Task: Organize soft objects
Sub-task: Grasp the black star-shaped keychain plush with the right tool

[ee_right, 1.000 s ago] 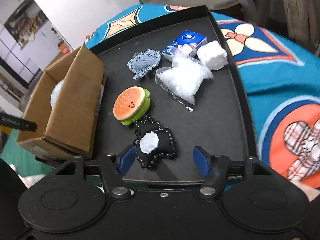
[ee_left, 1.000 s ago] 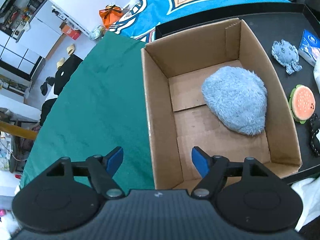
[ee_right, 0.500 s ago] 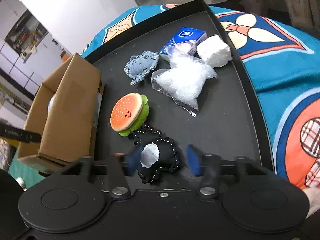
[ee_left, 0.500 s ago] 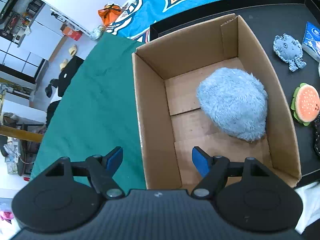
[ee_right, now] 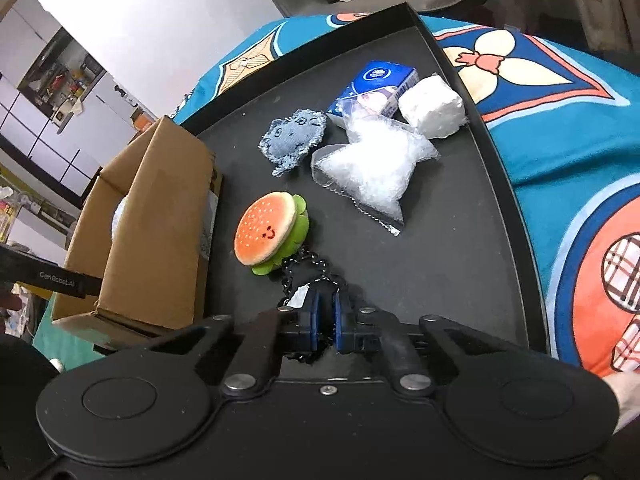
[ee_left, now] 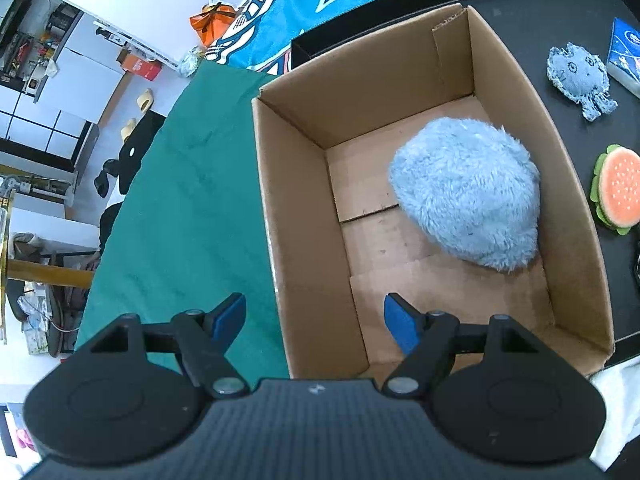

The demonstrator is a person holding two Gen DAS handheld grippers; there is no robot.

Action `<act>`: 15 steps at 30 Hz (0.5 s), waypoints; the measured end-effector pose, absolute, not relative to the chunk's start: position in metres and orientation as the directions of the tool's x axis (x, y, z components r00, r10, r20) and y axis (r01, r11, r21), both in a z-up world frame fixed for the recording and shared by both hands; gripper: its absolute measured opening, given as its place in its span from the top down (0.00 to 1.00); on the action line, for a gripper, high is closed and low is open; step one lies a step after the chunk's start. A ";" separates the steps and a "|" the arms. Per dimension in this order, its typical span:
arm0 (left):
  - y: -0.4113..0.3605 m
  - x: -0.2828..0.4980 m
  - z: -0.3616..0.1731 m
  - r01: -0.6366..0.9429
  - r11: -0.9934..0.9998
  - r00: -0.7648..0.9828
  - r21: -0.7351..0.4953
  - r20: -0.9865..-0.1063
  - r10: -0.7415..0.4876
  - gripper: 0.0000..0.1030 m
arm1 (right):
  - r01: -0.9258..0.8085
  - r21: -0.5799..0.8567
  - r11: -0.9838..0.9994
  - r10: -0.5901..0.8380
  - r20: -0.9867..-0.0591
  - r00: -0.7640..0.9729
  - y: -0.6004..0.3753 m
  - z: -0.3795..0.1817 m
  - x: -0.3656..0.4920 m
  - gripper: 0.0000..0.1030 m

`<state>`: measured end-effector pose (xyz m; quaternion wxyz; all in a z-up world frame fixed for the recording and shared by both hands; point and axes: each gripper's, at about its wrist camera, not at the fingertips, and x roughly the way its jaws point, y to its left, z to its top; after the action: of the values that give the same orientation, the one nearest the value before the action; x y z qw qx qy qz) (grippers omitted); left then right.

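Clamping its blue pads on a small black toy (ee_right: pixel 310 280) with a beaded cord, the right claw (ee_right: pixel 325 322) grips the item low on the black tray (ee_right: pixel 460 264), just below a burger plush (ee_right: pixel 270 232). The left claw (ee_left: pixel 314 318) hangs with its jaws wide apart and empty above the near wall of the cardboard box (ee_left: pixel 304 208), one pad over the green cloth (ee_left: pixel 192 200), the other over the box floor.

The sorting looks barely begun: one item, a shaggy pale-blue fur mound (ee_left: pixel 468 196), lies inside the box against its right wall. By this reckoning, five more wait on the tray besides the pinched toy: the burger plush, a frayed denim creature (ee_right: pixel 294 140), a crinkled clear bag of white filling (ee_right: pixel 372 164), a white squashy cube (ee_right: pixel 432 106) and a blue tissue pack (ee_right: pixel 380 84).

Textures run from long fluffy pile to stitched denim with raw edges, glossy film and smooth felt-like bun. The box is plain corrugated board, flaps folded flat on its floor.
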<state>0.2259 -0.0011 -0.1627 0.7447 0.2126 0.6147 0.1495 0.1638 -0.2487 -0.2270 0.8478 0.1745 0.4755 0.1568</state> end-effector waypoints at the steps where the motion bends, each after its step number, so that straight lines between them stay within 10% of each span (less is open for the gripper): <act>1: 0.000 0.225 -0.162 0.035 0.867 0.200 0.497 -0.853 0.482 0.27 | -0.104 0.442 0.891 0.431 -0.752 0.499 -0.249 -0.226 0.163 0.94; 15: 0.004 0.217 -0.151 0.013 0.885 0.246 0.465 -0.859 0.448 0.27 | -0.113 0.373 0.921 0.368 -0.736 0.568 -0.251 -0.188 0.162 0.94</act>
<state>0.2173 0.0044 -0.1506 0.7652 0.1930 0.5975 0.1422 0.1624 -0.2510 -0.1882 0.8739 0.1434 0.4436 0.1376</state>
